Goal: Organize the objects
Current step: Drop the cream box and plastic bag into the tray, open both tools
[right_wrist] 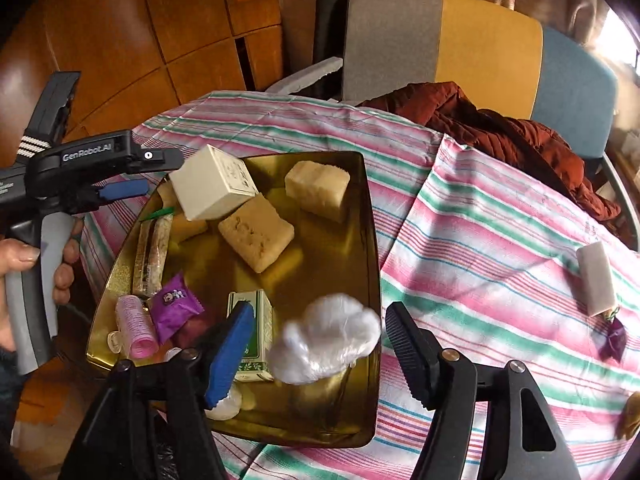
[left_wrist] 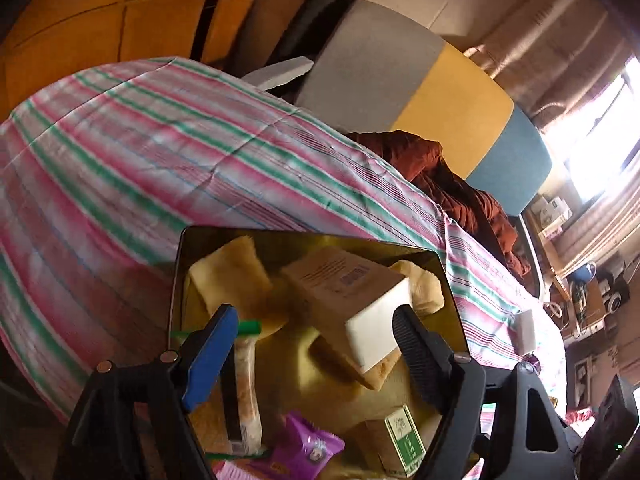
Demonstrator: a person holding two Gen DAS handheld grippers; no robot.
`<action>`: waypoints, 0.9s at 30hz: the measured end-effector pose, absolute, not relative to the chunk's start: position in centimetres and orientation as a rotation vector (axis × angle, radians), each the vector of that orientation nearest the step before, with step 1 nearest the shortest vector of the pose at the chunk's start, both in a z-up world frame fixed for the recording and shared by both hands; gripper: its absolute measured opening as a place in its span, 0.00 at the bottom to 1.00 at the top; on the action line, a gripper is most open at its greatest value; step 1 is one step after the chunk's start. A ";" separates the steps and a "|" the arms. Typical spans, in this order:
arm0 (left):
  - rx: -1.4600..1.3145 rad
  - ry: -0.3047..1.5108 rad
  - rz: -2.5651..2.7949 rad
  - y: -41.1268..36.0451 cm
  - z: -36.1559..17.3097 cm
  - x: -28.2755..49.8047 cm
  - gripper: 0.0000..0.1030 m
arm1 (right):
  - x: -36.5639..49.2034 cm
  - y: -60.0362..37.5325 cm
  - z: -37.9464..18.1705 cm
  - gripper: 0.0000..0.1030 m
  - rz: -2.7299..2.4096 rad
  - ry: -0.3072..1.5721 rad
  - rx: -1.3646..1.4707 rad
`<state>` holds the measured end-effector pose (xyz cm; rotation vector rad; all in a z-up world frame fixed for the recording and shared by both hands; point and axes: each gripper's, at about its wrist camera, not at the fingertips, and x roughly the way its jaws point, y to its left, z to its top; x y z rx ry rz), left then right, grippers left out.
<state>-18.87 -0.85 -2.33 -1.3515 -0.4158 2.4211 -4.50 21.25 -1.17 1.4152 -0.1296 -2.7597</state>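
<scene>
Bench point(right_wrist: 460, 216), draped in a pink, green and white striped cloth, carries the gold tray point(right_wrist: 360, 184) at its near left; a rust-red jacket point(right_wrist: 500, 128) lies at the far right edge against the chairs.

The tray holds the objects gathered so far: two tan sponge blocks point(right_wrist: 256, 236), a long wrapped bar point(right_wrist: 150, 252), a pink roller point(right_wrist: 134, 328), a purple sachet point(right_wrist: 174, 306) and a green-and-white carton point(right_wrist: 254, 328).

Left gripper point(left_wrist: 316, 334), fingers wide apart, is at the tray's far left corner; a cream box point(right_wrist: 212, 188) lies tilted at its fingertips, and whether it still touches them cannot be told. Judged step: depositing the box in the tray.

Right gripper point(right_wrist: 320, 344), likewise spread apart and gripping nothing, hovers above the tray's near edge, with a white plastic-wrapped wad point(right_wrist: 328, 338) blurred between its fingers, apparently dropping free.

Still on the cloth, well apart to the right: a white block point(right_wrist: 596, 280) and, just nearer, a small purple wrapper point(right_wrist: 614, 338). The next move probably calls for the right gripper to reach for these, close on one and carry it to the tray.
</scene>
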 end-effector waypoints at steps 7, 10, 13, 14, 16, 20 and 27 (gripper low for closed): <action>-1.277 -0.331 2.514 -0.5 -1.4 -14.4 0.79 | -3.5 21.2 -1.6 0.77 -2.748 -0.201 1.410; -1.232 -0.288 2.555 -0.1 -0.9 -12.5 0.79 | -3.0 21.3 -1.6 0.83 -2.758 -0.242 1.401; -1.194 -0.222 2.590 0.5 -0.5 -10.9 0.79 | -2.4 21.2 -1.4 0.89 -2.781 -0.262 1.382; -1.186 -0.203 2.599 0.6 -0.4 -10.4 0.79 | -2.1 21.2 -1.4 0.89 -2.792 -0.261 1.375; -1.168 -0.156 2.619 1.0 -0.3 -9.6 0.79 | -1.7 21.1 -1.2 0.90 -2.814 -0.257 1.361; -1.134 -0.079 2.641 1.9 0.0 -8.4 0.79 | -1.1 21.2 -0.8 0.91 -2.841 -0.276 1.329; -1.098 -0.006 2.625 3.3 0.3 -6.9 0.79 | -0.4 21.6 -0.6 0.92 -2.868 -0.295 1.307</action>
